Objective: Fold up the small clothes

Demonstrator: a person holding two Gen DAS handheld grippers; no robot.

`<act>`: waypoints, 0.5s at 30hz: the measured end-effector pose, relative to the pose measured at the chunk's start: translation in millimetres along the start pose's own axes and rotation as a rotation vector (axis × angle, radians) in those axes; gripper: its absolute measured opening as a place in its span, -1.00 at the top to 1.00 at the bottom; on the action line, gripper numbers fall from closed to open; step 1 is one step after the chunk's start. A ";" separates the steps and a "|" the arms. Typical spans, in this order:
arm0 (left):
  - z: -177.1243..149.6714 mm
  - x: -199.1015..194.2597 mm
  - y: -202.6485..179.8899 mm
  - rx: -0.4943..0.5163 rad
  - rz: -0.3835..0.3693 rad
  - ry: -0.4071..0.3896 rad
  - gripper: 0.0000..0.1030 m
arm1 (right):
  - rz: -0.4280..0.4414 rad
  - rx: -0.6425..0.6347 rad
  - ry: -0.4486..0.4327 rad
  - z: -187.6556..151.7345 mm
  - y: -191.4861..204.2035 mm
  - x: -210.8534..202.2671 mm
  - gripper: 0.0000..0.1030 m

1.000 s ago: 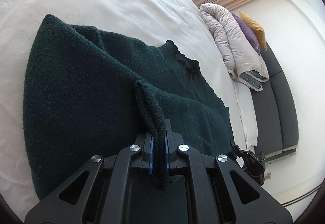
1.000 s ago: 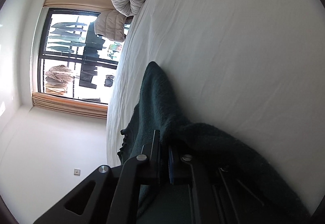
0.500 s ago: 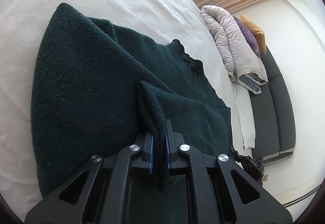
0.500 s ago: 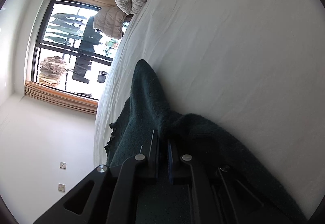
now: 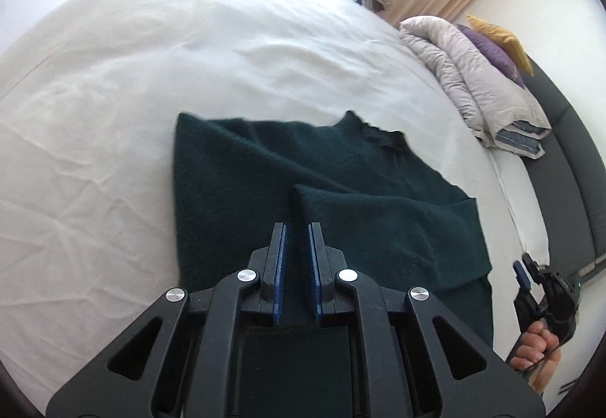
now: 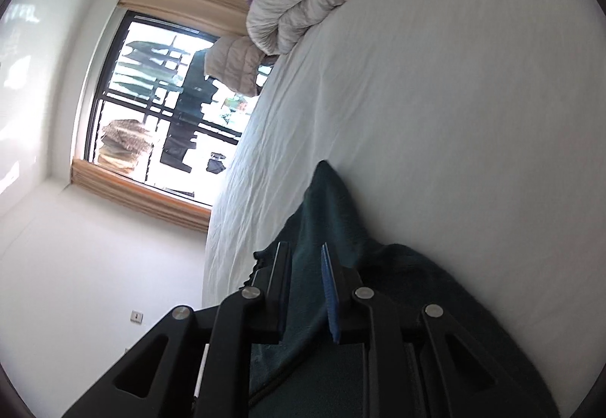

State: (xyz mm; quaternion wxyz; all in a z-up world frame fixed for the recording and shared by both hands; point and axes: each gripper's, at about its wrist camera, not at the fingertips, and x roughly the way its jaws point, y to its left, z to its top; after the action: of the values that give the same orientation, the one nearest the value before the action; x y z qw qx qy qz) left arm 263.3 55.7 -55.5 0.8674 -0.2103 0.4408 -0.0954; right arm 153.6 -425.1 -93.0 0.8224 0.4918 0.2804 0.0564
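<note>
A dark green knitted sweater (image 5: 235,168) lies on the white bed (image 5: 151,58), its neckline at the far side and a folded-over layer (image 5: 378,221) on top. My left gripper (image 5: 296,225) hovers above that fold; its jaws are opening, and nothing is pinched between the blue pads. In the right wrist view the sweater (image 6: 329,206) lies beyond and under my right gripper (image 6: 305,245), whose jaws are opening too, with a clear gap and no cloth pressed. The right gripper (image 5: 530,278) and the hand (image 5: 534,346) holding it show at the left view's right edge.
A rolled grey duvet (image 5: 473,77) with purple and yellow pillows (image 5: 496,43) lies at the bed's head, beside a dark padded headboard (image 5: 560,153). A window (image 6: 151,96) with beige curtains faces the bed's far side. White sheet stretches left of the sweater.
Both grippers have let go of the sweater fold they were pinching and have risen. The cloth has dropped flat onto the sweater, and both pairs of jaws now stand apart.
</note>
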 end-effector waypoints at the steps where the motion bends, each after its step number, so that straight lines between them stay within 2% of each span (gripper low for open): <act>1: 0.5 1.0 -10.1 0.029 -0.038 -0.005 0.79 | 0.012 -0.016 0.024 -1.2 7.3 11.2 0.62; 2: 0.0 5.1 -17.9 0.050 -0.067 0.000 0.79 | 0.028 -0.037 0.053 -2.6 14.1 23.4 0.62; 5: -1.7 33.2 -35.7 0.090 -0.080 0.036 0.79 | 0.023 -0.103 0.145 -11.8 29.8 62.4 0.62; 7: -4.5 53.7 -36.3 0.087 -0.051 0.082 0.79 | 0.036 -0.155 0.220 -18.0 33.0 88.0 0.61; 8: -6.4 62.8 -33.4 0.086 -0.029 0.100 0.79 | 0.009 -0.174 0.231 -19.8 28.0 98.1 0.58; 10: -11.4 66.7 -24.6 0.083 -0.053 0.085 0.80 | -0.104 -0.163 0.236 -18.9 6.6 111.0 0.59; 11: -12.6 66.0 -19.4 0.080 -0.076 0.079 0.80 | -0.089 -0.129 0.237 -16.0 -7.3 112.3 0.86; 12: -14.5 66.3 -14.2 0.078 -0.093 0.072 0.80 | -0.086 -0.103 0.226 -12.9 -18.4 109.3 1.00; 15: -15.0 71.7 -6.0 0.056 -0.136 0.062 0.80 | -0.118 -0.052 0.145 -3.2 -40.1 87.5 1.00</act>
State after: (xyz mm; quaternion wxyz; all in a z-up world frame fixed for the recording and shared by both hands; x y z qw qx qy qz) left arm 293.9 20.9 -112.6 0.8503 -0.2125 0.4495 -0.1728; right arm 217.7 -410.8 -163.3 0.8143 0.4476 0.3662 0.0505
